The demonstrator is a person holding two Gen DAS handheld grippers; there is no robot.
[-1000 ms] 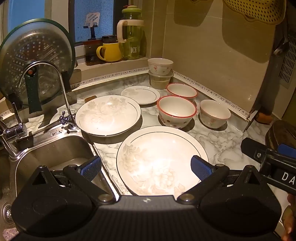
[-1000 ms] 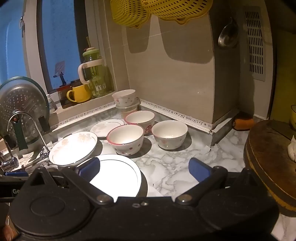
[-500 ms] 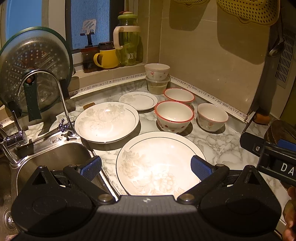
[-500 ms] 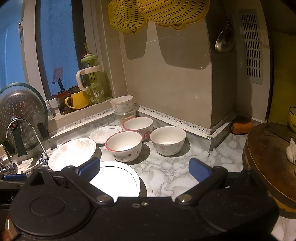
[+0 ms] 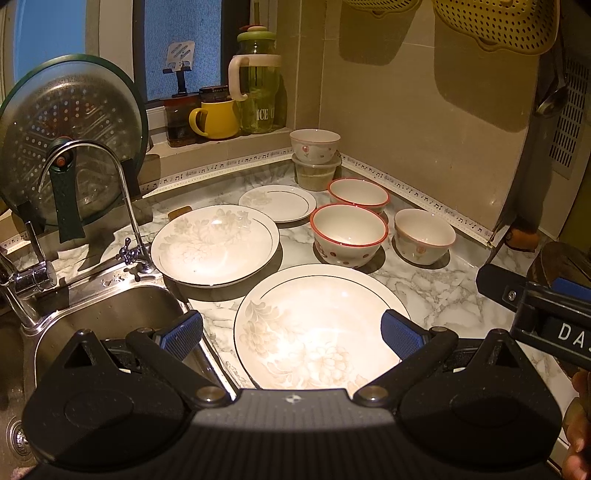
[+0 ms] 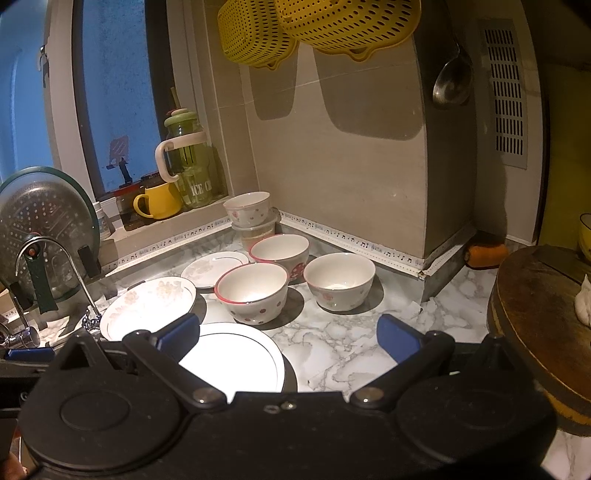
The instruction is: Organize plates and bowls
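Left gripper: jaws spread wide, nothing held, hung over the near edge of the marble worktop. The large plate is seen between its blue pads, flat on the worktop, not touched.

Right gripper: jaws also wide apart, nothing held. It is seen at the right edge of the left wrist view, just beside the left gripper.

Layout of the task items:
- A deep floral plate is set behind the large plate, just beside the sink and the tap.
- A small plate lies farther back, near the wall.
- Two red-rimmed bowls are placed upright: the near red-rimmed bowl with dots on its side, and the far red-rimmed bowl right behind it, close or touching; contact cannot be told.
- A plain white bowl stands to the right of them, apart from both.
- A spotted bowl is stacked on a clear plastic tub in the corner.

Elsewhere: a yellow mug and a green jug are kept on the window sill, a pan lid is propped behind the tap, yellow colanders and a ladle are hung on the wall, and a round wooden board is seen at the right in the right wrist view.
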